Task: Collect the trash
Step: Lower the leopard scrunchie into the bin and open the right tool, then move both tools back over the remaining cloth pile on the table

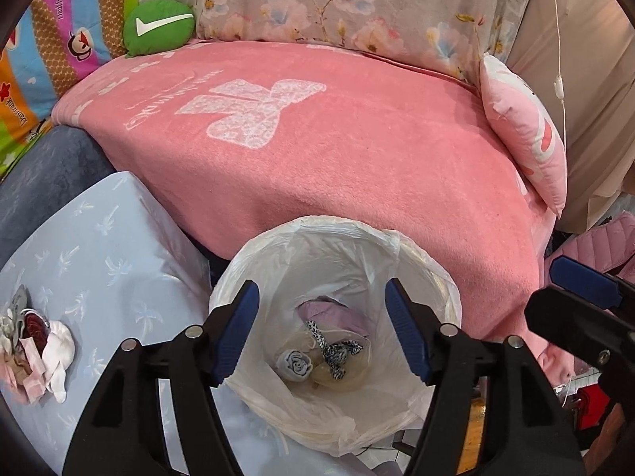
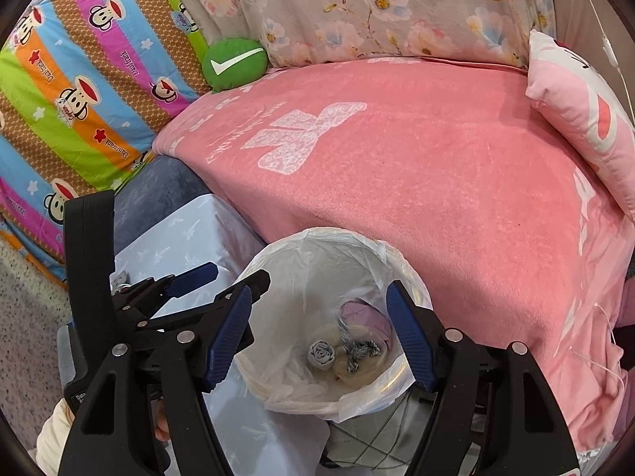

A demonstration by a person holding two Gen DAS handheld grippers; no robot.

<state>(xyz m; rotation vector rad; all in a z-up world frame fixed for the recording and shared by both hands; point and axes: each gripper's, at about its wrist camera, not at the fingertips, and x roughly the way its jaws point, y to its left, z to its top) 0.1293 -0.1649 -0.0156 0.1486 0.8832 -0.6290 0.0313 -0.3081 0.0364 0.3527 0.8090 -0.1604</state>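
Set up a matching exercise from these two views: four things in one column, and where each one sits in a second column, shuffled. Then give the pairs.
Things
1. grey fabric rose
2. green check-mark cushion
3. small pile of scraps
4. pink pillow

Places
A. on the pale blue cloth, left of the bin
B. at the bottom of the lined trash bin
C. at the right end of the pink blanket
D. at the blanket's far left corner, against the striped monkey-print cover

Pairs: 1-B, 2-D, 3-A, 4-C
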